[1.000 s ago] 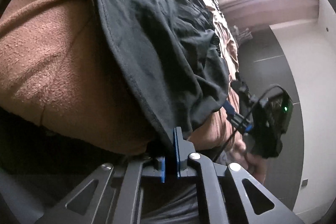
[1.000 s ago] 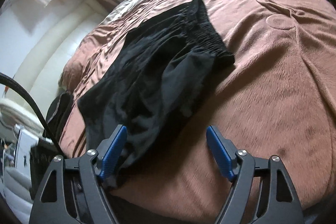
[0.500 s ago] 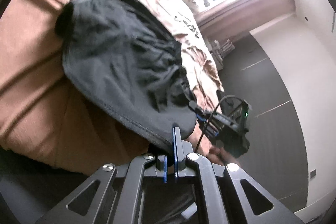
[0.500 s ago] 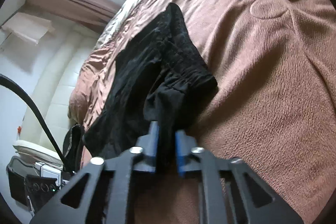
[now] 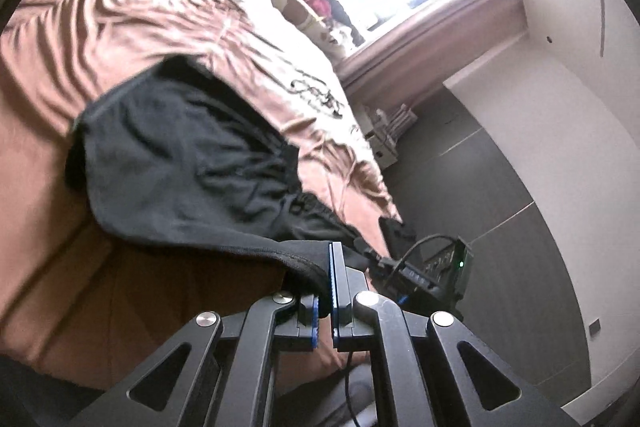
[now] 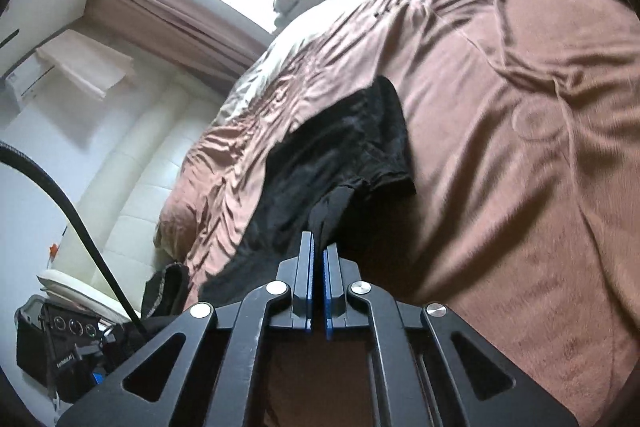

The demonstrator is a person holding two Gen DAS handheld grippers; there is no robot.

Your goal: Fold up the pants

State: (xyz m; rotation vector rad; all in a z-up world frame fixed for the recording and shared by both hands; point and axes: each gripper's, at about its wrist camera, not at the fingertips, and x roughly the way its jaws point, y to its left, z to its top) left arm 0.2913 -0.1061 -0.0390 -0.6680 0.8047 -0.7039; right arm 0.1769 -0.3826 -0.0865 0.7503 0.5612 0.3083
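Two grippers clamped on black pants (image 5: 188, 163), left gripper (image 5: 330, 259), right gripper (image 6: 316, 251), brown bedspread (image 6: 520, 147) beneath.

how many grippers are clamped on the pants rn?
2. The left gripper pinches the black pants at a hem edge; the right gripper pinches a bunched fold near the waistband.

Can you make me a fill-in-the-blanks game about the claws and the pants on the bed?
1. The pants are the colour ____.
2. They lie on a ____ blanket.
3. The right claw is shut on the ____.
4. The left claw pinches the pants at their ____.

Missing words: black; brown; pants; edge
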